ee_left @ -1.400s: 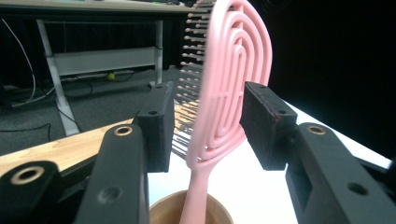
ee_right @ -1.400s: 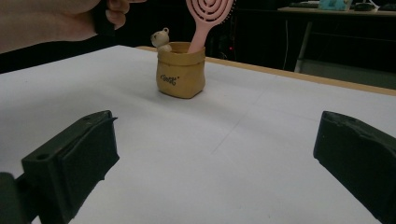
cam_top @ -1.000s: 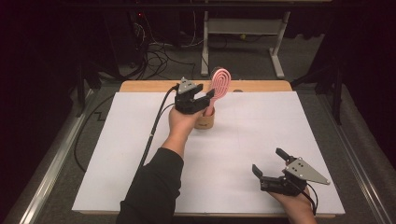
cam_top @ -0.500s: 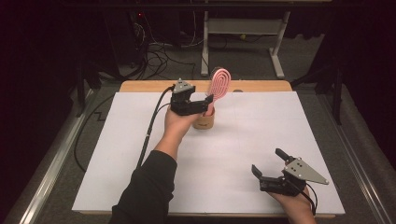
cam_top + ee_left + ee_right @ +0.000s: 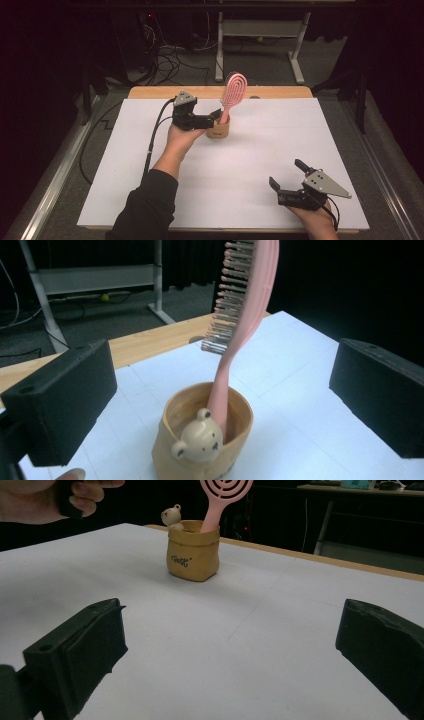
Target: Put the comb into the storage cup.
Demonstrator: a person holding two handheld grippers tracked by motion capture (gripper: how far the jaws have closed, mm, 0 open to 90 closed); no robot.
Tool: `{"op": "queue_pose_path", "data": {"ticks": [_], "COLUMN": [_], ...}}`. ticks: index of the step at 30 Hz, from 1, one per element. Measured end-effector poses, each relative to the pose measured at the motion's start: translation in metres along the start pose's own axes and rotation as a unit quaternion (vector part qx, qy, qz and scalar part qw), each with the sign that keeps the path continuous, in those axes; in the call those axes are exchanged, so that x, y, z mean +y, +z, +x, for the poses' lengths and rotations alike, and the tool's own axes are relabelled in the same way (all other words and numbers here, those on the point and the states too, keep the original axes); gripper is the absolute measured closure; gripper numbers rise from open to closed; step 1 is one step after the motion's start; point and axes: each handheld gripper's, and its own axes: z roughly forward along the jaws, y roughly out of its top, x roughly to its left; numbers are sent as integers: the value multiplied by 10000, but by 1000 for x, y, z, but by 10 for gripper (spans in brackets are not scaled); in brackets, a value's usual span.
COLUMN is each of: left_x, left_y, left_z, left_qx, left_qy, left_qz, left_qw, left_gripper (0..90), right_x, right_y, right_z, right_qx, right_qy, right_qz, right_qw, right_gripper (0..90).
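A tan cup [image 5: 218,131] with a small bear figure [image 5: 198,441] on its rim stands on the white table cover, toward the far edge. A pink hairbrush [image 5: 234,91] stands handle-down in it and leans to the right. My left gripper [image 5: 212,120] is just left of the cup and open. Its jaws stand wide on either side of the cup [image 5: 202,440] and brush [image 5: 242,310] and touch neither. My right gripper [image 5: 285,172] rests open near the front right of the table, holding nothing. From it the cup [image 5: 193,555] shows far ahead.
The white cover [image 5: 125,175] lies over a wooden table whose far edge [image 5: 280,92] shows bare. Beyond it are a metal stand [image 5: 260,30] and floor cables [image 5: 170,60]. The left gripper's cable [image 5: 152,140] trails along the forearm.
My left gripper has drawn back to the left and toward the person, away from the brush. The brush stays standing in the cup. The right gripper has not moved.
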Motion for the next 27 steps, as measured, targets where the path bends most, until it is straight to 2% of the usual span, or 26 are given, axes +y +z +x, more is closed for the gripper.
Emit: {"op": "queue_pose_path", "data": {"ticks": [5, 8, 12, 15, 19, 24, 27], "left_x": [-5, -9, -19, -28, -42, -61, -75], "left_y": [-9, -17, -27, -36, -49, -69, -81], "left_z": [-1, -1, 0, 0, 2, 0, -1], "left_qx": [-52, -31, -11, 28, 67, 87, 167], "left_qy": [27, 38, 52, 68, 93, 164, 221], "left_qz": [-63, -163, -174, -231, -146, -180, -239], "left_qw": [10000, 9999, 9998, 9997, 9998, 9997, 9993], "left_gripper": [0, 0, 0, 0, 0, 0, 0], "right_x": [0, -1, -1, -1, -2, -4, -4], "right_y": [0, 0, 0, 1, 2, 2, 2], "right_z": [0, 0, -1, 0, 1, 0, 1], "right_qx": [-17, -25, -32, -38, -34, -50, -63], "right_qy": [-11, -3, -30, -62, -67, -66, -80], "right_qz": [22, 26, 38, 64, 102, 132, 136], "right_qw": [10000, 10000, 10000, 10000, 9999, 9999, 9999], "right_gripper": [2, 2, 1, 2, 1, 2, 2]}}
